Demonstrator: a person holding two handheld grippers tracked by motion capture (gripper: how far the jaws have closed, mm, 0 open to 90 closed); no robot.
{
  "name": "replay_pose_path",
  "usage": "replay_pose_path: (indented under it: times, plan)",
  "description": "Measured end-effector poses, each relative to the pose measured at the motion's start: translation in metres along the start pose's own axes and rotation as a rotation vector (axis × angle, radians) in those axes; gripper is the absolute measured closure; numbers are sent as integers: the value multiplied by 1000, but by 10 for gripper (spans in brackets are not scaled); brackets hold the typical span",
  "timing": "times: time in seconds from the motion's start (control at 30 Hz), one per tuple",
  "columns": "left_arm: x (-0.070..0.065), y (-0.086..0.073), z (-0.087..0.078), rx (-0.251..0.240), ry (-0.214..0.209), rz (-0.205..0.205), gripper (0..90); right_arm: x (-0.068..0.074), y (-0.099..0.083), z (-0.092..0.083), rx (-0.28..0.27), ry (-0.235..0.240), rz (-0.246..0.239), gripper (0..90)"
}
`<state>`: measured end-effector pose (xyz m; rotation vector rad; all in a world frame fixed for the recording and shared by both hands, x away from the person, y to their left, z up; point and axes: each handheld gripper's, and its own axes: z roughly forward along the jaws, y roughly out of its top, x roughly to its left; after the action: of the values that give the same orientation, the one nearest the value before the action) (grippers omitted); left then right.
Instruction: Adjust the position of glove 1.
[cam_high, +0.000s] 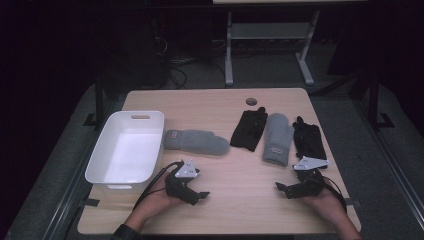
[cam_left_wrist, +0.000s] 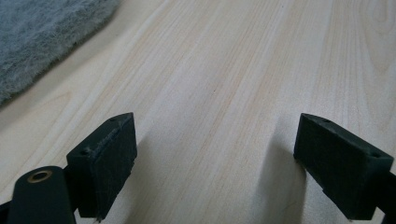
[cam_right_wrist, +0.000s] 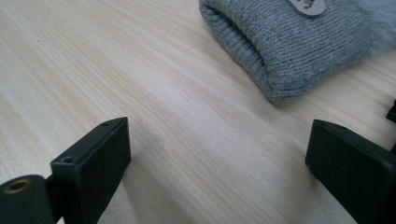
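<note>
1. The grey mittens were soft, light knit that would sag — best pinched at the ribbed cuff. One grey mitten (cam_high: 195, 141) lay centre-left on the bench (cam_high: 240, 200), long axis across the frame, cuff toward the white tub (cam_high: 100, 167).
2. The other grey mitten (cam_high: 278, 138) ran up-frame at centre-right, cuff nearest.
3. The left gripper (cam_high: 199, 196) and right gripper (cam_high: 282, 189) rested low, jaws spread, holding nothing.

No words or numbers can be read here. The grey mitten (cam_right_wrist: 299, 51) near the right side has a small tag (cam_right_wrist: 308, 5) on its cuff with tiny dark marks on it, but they are too small and cut off to read.
</note>
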<state>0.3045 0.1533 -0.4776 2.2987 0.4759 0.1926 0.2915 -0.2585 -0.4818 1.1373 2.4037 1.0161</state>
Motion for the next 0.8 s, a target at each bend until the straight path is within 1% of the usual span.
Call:
replay_pose_path:
  times: [0.03, 0.07, 0.1, 0.17, 0.2, 0.23, 0.3, 0.37, 0.43, 0.5, 0.53, 0.57, 0.6, 0.63, 0.67, 0.7, 0.77, 0.8]
  plan:
    - [0, 0, 0, 0, 0, 0, 122, 0, 0, 0, 0, 0, 0, 65]
    - [0, 0, 0, -1, -2, 1, 122, 0, 3, -2, 29, 6, -10, 66]
    - [0, 0, 0, -3, -4, 1, 122, 0, 4, -4, 22, 4, -25, 79]
    - [0, 0, 0, -5, -4, -1, 122, 0, 8, -11, -10, 11, -23, 148]
    - [0, 0, 0, -5, -4, -1, 122, 0, 10, -14, -25, 8, -29, 153]
    - [0, 0, 0, -9, -4, -5, 122, 0, 13, -17, -32, 4, -35, 184]
    - [0, 0, 0, -6, -4, -3, 122, 0, 18, -21, -46, 0, -44, 267]
    - [0, -1, 0, -9, -3, -5, 122, 0, 24, -23, -64, 6, -53, 356]
    - [0, -1, 0, -9, -2, -4, 122, -1, 29, -24, -70, 7, -73, 467]
    - [0, -1, 0, -9, 1, 2, 122, -3, 35, -24, -73, 6, -75, 559]
    - [1, -1, -1, -3, 2, 12, 123, -5, 38, -24, -79, 15, -74, 611]
    - [1, -1, -1, -3, 2, 12, 122, -5, 38, -24, -79, 15, -74, 611]
    - [1, -1, -1, -4, 2, 10, 122, -9, 43, -22, -85, 23, -65, 701]
    - [1, -1, -1, -5, 0, 8, 123, -11, 46, -21, -81, 24, -62, 748]
    - [1, -1, -1, -5, 0, 8, 122, -11, 46, -21, -81, 24, -62, 748]
    - [2, -1, -1, -10, -5, 3, 122, -14, 51, -19, -72, 30, -49, 831]
    - [3, -2, -2, -4, -3, 5, 123, -17, 56, -15, -60, 34, -42, 889]
    - [3, -2, -2, -8, 3, -3, 123, -19, 58, -14, -61, 36, -43, 898]
